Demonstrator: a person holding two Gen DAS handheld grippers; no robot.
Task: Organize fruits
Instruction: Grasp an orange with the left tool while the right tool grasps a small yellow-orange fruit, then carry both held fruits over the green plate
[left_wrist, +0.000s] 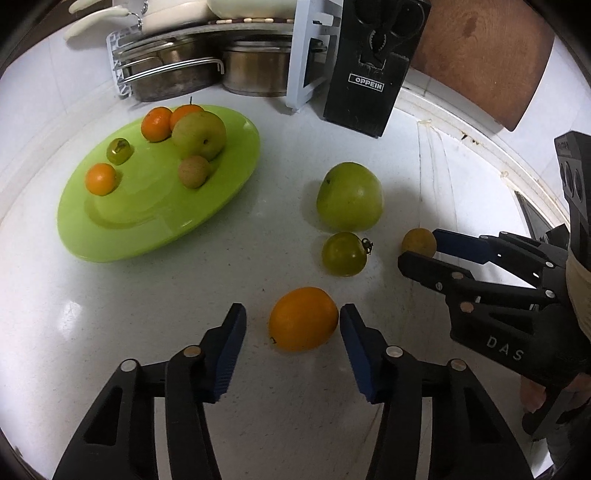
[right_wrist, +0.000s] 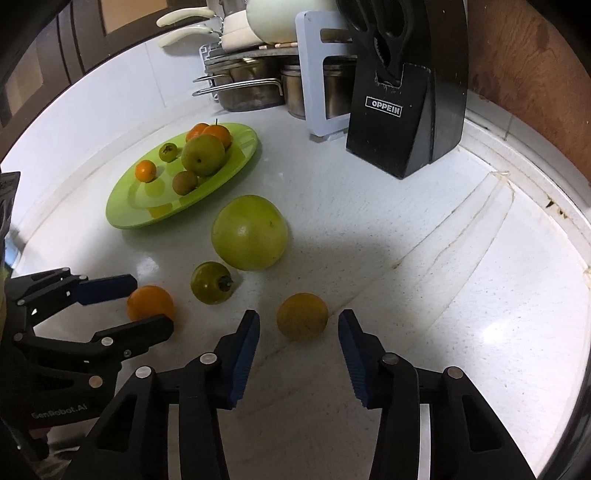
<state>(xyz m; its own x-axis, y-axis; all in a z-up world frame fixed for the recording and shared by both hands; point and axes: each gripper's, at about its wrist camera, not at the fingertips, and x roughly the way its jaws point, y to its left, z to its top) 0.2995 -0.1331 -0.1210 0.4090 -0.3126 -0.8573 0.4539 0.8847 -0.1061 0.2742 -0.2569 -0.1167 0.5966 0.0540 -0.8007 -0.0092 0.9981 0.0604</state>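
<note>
A green plate (left_wrist: 147, 221) (right_wrist: 125, 214) holds several fruits: oranges, a pale green apple (left_wrist: 199, 134) and small brown and green ones. On the counter lie a large green apple (left_wrist: 349, 197) (right_wrist: 249, 232), a small green tomato (left_wrist: 344, 254) (right_wrist: 210, 282), an orange (left_wrist: 303, 319) (right_wrist: 150, 302) and a small yellow-brown fruit (left_wrist: 419, 242) (right_wrist: 303, 316). My left gripper (left_wrist: 293, 321) (right_wrist: 147, 302) is open, its jaws on either side of the orange. My right gripper (right_wrist: 299, 325) (left_wrist: 419, 245) is open around the yellow-brown fruit.
A black knife block (left_wrist: 369, 74) (right_wrist: 402, 110) stands at the back. Metal pots (left_wrist: 207, 70) (right_wrist: 251, 88) and a pale blue rack (left_wrist: 306, 55) (right_wrist: 325, 77) sit behind the plate. The counter's raised edge (right_wrist: 535, 184) curves along the right.
</note>
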